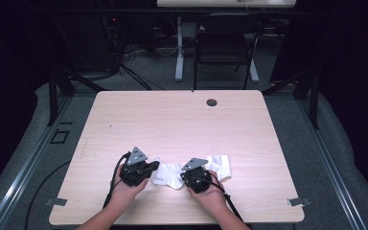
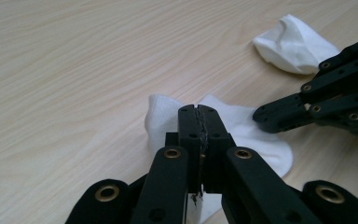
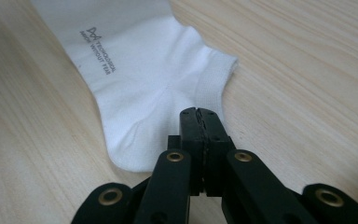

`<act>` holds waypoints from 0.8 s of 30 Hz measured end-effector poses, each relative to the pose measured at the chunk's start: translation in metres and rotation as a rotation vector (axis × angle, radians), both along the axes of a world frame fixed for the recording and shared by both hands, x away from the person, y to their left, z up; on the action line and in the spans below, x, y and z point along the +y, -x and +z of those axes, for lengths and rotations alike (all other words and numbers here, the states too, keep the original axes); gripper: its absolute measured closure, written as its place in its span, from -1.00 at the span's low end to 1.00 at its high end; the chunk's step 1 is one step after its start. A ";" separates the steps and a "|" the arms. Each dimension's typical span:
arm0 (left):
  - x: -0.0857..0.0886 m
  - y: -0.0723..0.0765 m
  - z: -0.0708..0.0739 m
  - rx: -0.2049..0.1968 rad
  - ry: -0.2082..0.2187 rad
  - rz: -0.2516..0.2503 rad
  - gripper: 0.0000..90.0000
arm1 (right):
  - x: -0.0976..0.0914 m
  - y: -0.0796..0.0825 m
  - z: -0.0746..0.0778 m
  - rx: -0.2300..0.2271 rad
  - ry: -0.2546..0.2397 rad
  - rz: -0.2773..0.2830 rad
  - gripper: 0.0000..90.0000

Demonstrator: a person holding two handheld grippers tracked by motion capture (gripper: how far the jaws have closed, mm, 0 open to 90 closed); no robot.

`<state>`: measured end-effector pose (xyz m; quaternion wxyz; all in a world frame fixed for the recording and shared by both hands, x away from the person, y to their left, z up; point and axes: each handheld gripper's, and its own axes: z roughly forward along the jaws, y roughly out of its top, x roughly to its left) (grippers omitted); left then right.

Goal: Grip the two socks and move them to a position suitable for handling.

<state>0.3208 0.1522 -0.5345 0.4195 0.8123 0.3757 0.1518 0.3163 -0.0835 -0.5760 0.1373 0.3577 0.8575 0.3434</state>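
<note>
High view: left tongs (image 1: 154, 166) and right tongs (image 1: 186, 176) sit at opposite ends of the near white sock (image 1: 168, 175) on the surface (image 1: 182, 120); second sock (image 1: 220, 165) lies just beyond.
Left gripper view: jaws pressed together over the sock (image 2: 261, 140), nothing gripped.
Right gripper view: jaws together near the cuff (image 3: 212, 77); part them before pinching.
Hidden: sock's middle, behind the tongs.
</note>
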 end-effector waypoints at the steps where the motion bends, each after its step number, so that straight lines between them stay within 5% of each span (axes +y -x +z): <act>1: 0.002 0.000 -0.001 -0.003 0.001 0.007 0.99 | -0.001 0.000 0.000 0.001 0.004 -0.005 1.00; 14: 0.026 0.001 -0.009 0.044 -0.027 0.043 0.95 | -0.021 0.001 0.003 0.022 0.034 0.010 1.00; 18: 0.039 0.001 -0.012 0.076 -0.017 0.053 0.88 | -0.026 0.000 0.002 0.026 0.006 -0.011 1.00; 24: 0.050 0.001 -0.014 0.060 0.005 0.098 0.82 | -0.033 0.000 0.002 0.021 0.002 -0.016 1.00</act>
